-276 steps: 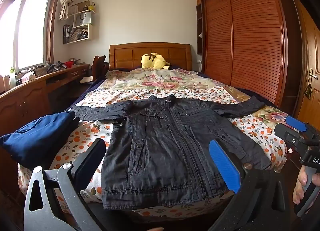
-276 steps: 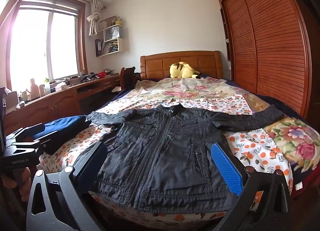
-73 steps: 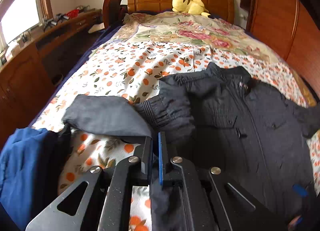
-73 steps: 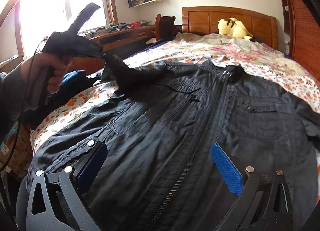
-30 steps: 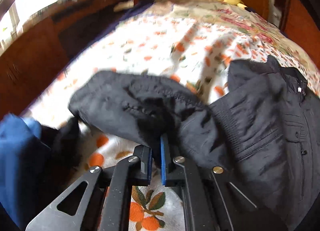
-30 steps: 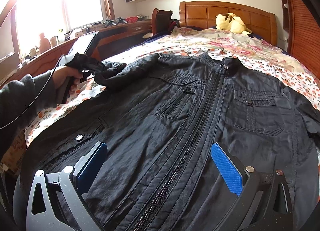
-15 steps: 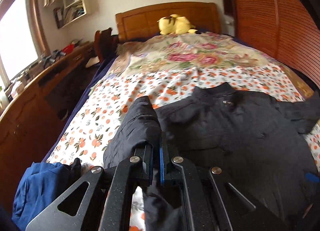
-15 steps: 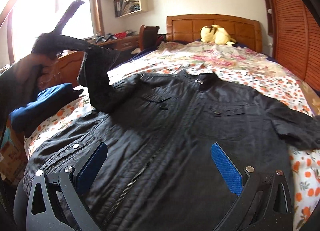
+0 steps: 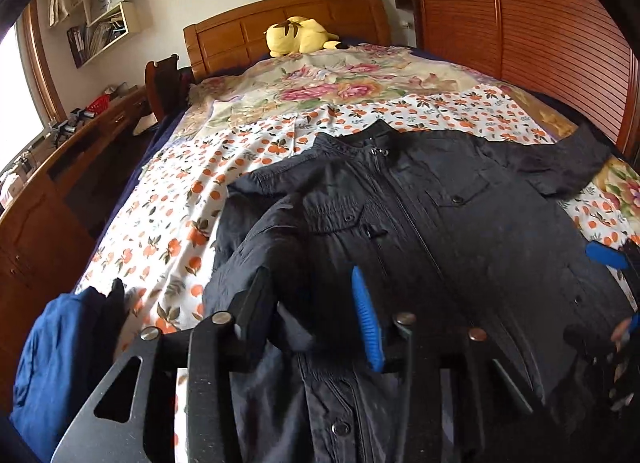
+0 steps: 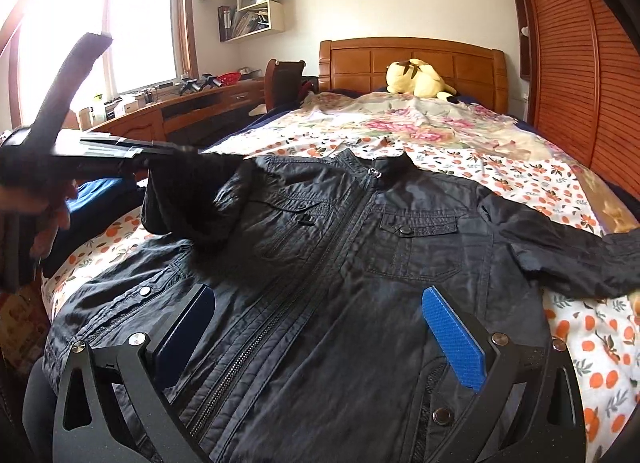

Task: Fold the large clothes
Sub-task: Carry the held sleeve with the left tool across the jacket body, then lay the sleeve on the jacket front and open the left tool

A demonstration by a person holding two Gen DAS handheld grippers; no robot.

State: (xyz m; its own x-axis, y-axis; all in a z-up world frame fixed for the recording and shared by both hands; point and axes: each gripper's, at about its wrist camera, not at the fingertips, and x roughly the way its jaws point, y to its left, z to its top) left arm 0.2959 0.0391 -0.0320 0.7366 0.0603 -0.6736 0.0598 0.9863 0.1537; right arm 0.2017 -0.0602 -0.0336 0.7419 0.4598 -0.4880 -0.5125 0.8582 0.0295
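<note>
A black zip jacket [image 9: 440, 223] [image 10: 360, 263] lies face up on the floral bed [image 9: 168, 215], collar towards the headboard. Its left sleeve [image 9: 276, 239] [image 10: 192, 199] is folded inwards over the chest and hangs between the jaws of my left gripper [image 9: 312, 311] [image 10: 160, 151]. Those jaws are opening, and the pads no longer press on the cloth. The other sleeve [image 10: 560, 251] stretches out flat to the right. My right gripper [image 10: 320, 331] hovers open over the jacket's lower front with nothing in it; its blue pad [image 9: 604, 255] shows at the right edge of the left wrist view.
A folded blue garment [image 9: 52, 355] [image 10: 100, 187] sits at the bed's near left corner. A yellow plush toy [image 9: 300, 35] [image 10: 420, 83] rests by the headboard. A wooden desk [image 9: 60, 151] runs along the left, a slatted wardrobe [image 9: 540, 23] along the right.
The left gripper lifted the sleeve and swung it right, over the jacket's chest. Its jaws, shut on the sleeve before, now stand apart. The right gripper drew back slightly.
</note>
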